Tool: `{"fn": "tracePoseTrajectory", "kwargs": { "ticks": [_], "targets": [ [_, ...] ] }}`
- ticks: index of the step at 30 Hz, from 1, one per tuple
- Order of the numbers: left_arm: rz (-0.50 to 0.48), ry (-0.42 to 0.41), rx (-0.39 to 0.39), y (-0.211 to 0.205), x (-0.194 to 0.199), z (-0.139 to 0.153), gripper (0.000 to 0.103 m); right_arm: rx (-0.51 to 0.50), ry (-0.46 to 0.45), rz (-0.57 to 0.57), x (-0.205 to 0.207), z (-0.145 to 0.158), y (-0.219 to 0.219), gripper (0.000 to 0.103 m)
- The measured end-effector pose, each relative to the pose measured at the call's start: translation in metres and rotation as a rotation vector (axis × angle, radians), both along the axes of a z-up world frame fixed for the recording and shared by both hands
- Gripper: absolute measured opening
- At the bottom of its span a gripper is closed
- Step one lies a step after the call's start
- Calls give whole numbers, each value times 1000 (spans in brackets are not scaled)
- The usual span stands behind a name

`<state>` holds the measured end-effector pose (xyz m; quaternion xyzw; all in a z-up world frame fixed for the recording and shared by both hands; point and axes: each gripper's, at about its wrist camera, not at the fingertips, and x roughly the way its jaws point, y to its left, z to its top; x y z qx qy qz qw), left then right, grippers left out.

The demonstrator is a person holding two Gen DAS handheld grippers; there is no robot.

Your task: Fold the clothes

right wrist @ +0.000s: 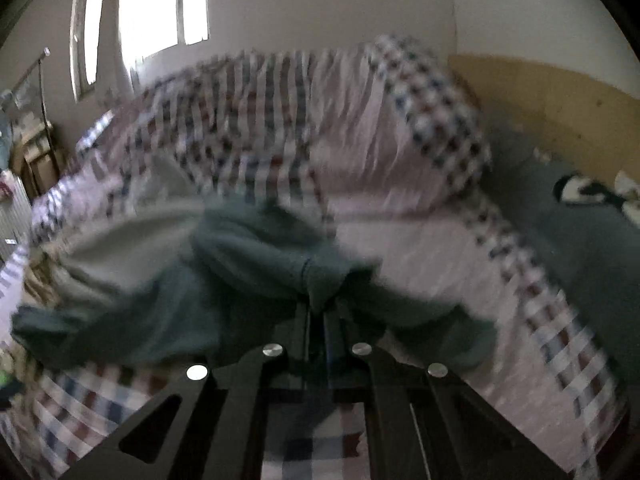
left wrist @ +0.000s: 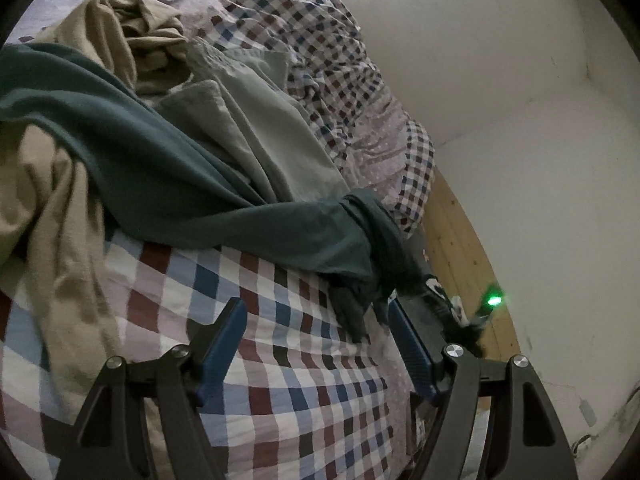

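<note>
A dark teal garment (left wrist: 160,176) stretches across the bed from the left edge to a bunched end (left wrist: 372,240) at the right. My left gripper (left wrist: 316,308) hangs open just in front of that end, its blue pads (left wrist: 224,340) clear of the cloth. In the blurred right wrist view, my right gripper (right wrist: 320,312) is shut on a fold of the teal garment (right wrist: 256,248), which drapes to both sides of the fingers. A green light (left wrist: 494,301) shows on the right gripper's body behind the bunched end.
A checkered bed cover (left wrist: 300,360) lies under everything. Beige clothes (left wrist: 120,32) and a pale grey-green garment (left wrist: 260,120) are piled behind the teal one. A wooden board (left wrist: 452,240) and a white wall (left wrist: 520,80) bound the bed on the right. A window (right wrist: 160,8) is at the far left.
</note>
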<state>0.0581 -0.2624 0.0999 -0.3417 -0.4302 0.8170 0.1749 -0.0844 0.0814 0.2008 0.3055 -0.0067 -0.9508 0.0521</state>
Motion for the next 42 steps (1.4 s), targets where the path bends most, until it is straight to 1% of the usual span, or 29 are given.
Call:
{"fn": "tracePoseTrajectory", "kwargs": {
  "ticks": [4,9,11,13,15,18,21,22,25,28,30,34,37,39,40,41,42],
  "targets": [
    [-21,-1,-15,15,-5,-1,77,-17,87,39,19,51,4,3],
    [-60,25,-48,37,-8,4,77,-42,198,93,58,106,-2,3],
    [-94,52,-81,51,-8,10,77,-56,219,120,75,122,-7,3],
    [-141,96,-114,66,-6,19,77,-53,226,150,90,136,-16,3],
    [-195,170,-189,88,1,35,77,-48,218,185,104,145,-28,3],
    [-262,322,-367,125,22,64,77,-22,192,238,117,151,-47,3],
    [-273,447,-547,157,45,82,77,4,159,285,129,152,-66,3],
    [-274,474,-601,166,50,85,77,5,148,300,134,150,-71,3],
    [-270,515,-741,187,57,87,77,0,126,339,146,148,-81,3],
    [-243,522,-841,201,55,82,77,-10,114,370,158,145,-87,3],
    [-222,545,-903,210,54,79,77,-10,111,385,164,145,-91,3],
    [-170,596,-997,229,49,75,77,0,99,405,165,147,-96,3],
    [-140,599,-1066,241,45,69,76,15,84,419,164,149,-100,3],
    [-131,583,-1085,244,39,65,65,29,68,431,162,149,-104,3],
    [-123,565,-1096,246,35,63,47,38,59,436,160,148,-106,3],
    [-117,547,-1089,244,32,62,20,44,50,441,159,147,-108,3],
    [-113,531,-1071,240,30,61,3,49,41,447,157,146,-109,3]
  ]
}}
